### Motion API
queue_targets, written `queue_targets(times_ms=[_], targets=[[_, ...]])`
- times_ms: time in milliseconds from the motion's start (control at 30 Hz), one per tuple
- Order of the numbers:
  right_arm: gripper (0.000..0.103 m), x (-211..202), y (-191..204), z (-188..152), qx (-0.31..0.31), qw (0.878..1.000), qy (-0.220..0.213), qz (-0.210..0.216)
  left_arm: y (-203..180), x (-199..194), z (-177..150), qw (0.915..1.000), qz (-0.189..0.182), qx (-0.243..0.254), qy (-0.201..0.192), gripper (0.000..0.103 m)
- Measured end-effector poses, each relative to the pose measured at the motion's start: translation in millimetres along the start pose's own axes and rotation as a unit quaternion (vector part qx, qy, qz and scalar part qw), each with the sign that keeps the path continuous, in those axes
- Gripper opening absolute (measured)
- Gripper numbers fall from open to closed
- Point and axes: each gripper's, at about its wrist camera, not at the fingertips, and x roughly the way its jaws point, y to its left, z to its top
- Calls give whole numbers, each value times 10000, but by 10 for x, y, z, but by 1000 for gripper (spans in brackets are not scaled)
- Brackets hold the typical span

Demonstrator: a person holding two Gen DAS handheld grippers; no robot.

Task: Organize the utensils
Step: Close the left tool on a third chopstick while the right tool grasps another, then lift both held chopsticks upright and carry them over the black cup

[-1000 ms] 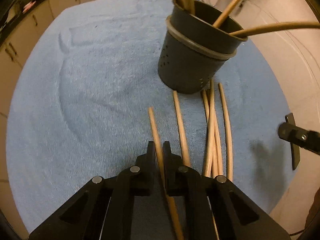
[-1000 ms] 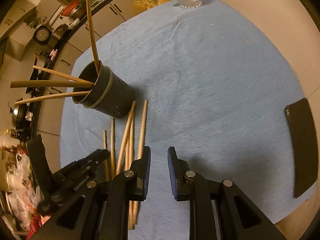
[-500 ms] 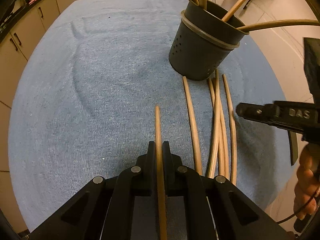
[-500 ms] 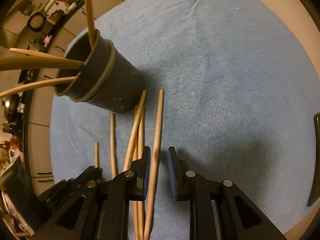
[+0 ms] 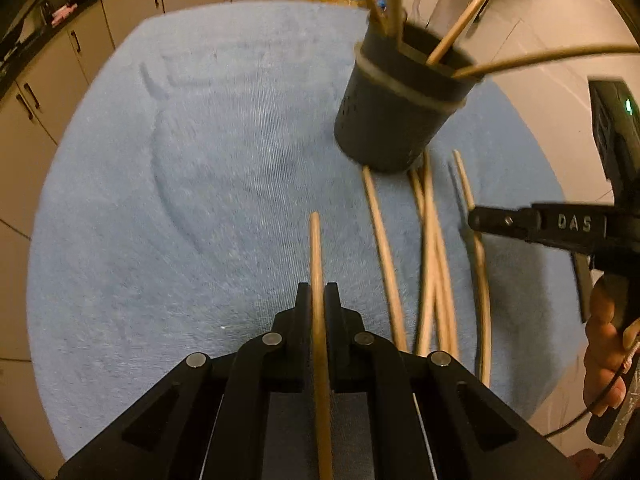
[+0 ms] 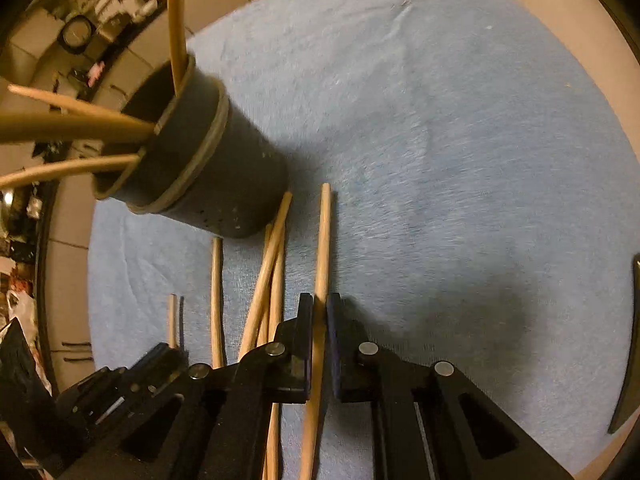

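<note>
A blue towel (image 5: 180,200) covers the counter under both my grippers. Toward its far edge stands the dark perforated utensil holder (image 5: 392,116), upright, with several wooden sticks already leaning out of its mouth. Loose chopsticks (image 5: 430,248) lie crossed on the towel just in front of the holder's base, their far ends reaching almost to it.

My left gripper (image 5: 316,304) is clamped on one chopstick (image 5: 315,248), which runs straight forward between the fingers, its tip pointing at the towel's middle, left of the loose pile. My right gripper (image 6: 319,316) has its jaws closed around another chopstick (image 6: 323,240), the rightmost one, its tip lying near the holder's base. From the left wrist view, that right gripper's side reads "DAS".
</note>
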Motion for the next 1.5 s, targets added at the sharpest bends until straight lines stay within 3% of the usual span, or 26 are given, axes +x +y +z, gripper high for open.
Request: queue_targets(times_ms=[200,467,1067,1500], targets=[[7,-611,-146,-57,-2,9979,-609,233,2,-407,47,9988,37,-88,-490,6],[7,-1188,-247,-277,-315,9892,-1398,315,-46,-921,-4,9907,98,-286,-1326,6],[6,-2041,-133,-98,-261,9630,-2677,175,-181,-1517,415,9798,-54,42,-1997,6],[6,-2349,-47,20,-221,9545,-2966,214,-271,-1874,681,9719,-308,195,-2326,6]])
